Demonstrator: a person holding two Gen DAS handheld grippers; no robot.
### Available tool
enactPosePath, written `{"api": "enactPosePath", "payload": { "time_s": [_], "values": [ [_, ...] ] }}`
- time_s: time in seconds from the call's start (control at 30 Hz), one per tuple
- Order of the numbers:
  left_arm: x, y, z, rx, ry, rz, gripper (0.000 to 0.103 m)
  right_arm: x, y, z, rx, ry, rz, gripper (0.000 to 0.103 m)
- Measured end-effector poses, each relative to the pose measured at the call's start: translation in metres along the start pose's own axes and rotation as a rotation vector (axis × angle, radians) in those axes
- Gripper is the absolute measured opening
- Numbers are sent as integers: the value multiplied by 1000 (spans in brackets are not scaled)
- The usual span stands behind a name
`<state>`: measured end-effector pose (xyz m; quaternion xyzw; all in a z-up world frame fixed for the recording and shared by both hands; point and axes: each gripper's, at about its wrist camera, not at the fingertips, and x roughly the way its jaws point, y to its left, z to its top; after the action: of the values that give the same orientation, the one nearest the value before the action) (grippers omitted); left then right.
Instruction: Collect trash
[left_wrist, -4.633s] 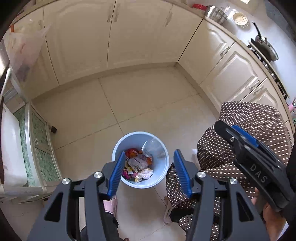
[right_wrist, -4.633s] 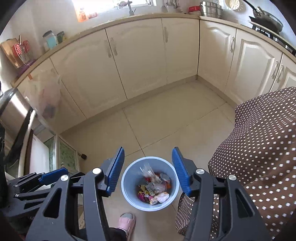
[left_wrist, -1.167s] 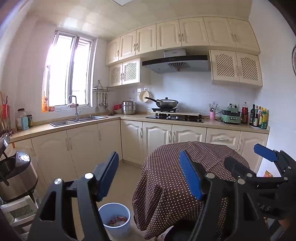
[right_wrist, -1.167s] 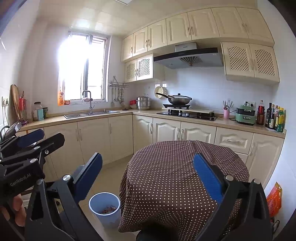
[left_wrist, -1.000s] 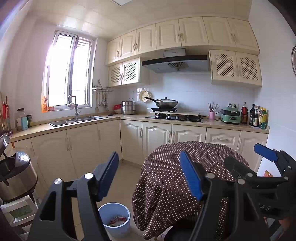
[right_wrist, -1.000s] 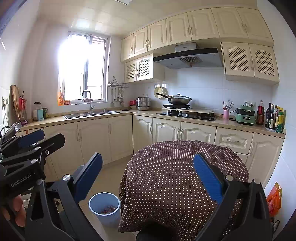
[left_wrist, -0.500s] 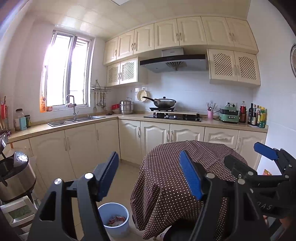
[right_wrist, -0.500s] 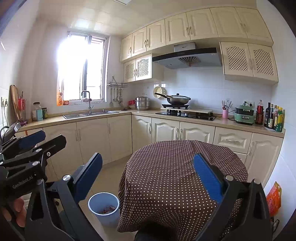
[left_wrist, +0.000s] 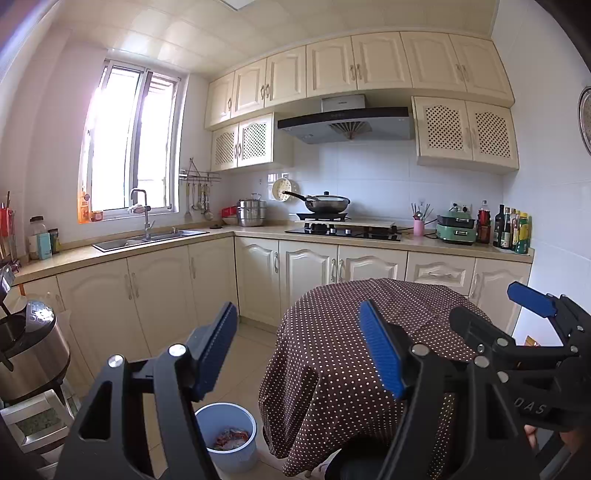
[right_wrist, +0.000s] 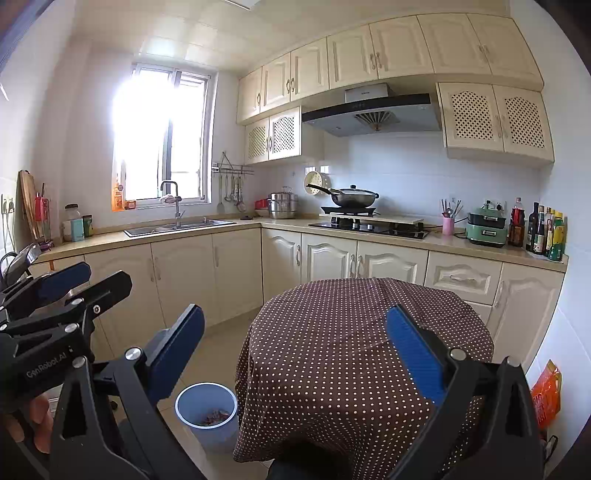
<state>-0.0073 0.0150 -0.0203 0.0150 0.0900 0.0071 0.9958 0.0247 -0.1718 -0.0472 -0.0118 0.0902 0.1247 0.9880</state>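
A light-blue trash bin (left_wrist: 226, 435) (right_wrist: 206, 410) stands on the tiled floor left of the round table, with coloured wrappers (left_wrist: 231, 438) heaped inside. The table carries a brown polka-dot cloth (left_wrist: 343, 343) (right_wrist: 332, 332) with nothing lying on it. My left gripper (left_wrist: 299, 328) is held level and high, well above the bin, open and empty. My right gripper (right_wrist: 295, 336) is open wider, also empty, facing across the table top. Each gripper shows at the edge of the other's view: the right gripper (left_wrist: 491, 314) and the left gripper (right_wrist: 88, 277).
Cream cabinets run along the back and left walls under a counter (right_wrist: 461, 240) with a sink (left_wrist: 147, 238), a stove and wok (left_wrist: 325, 203), pots and bottles. A steel cooker (left_wrist: 29, 343) stands at far left. An orange bag (right_wrist: 546, 395) hangs by the right wall.
Over the longer span both grippers rose from looking down into the bin to facing level across the kitchen. In the last second nothing has visibly moved.
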Motion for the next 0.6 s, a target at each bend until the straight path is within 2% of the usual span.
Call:
{"api": "enactPosePath", "payload": {
  "time_s": [0.6],
  "values": [
    [0, -3, -3, 3, -2, -5, 67, -2, 3, 0, -1, 0, 0, 96]
  ]
}}
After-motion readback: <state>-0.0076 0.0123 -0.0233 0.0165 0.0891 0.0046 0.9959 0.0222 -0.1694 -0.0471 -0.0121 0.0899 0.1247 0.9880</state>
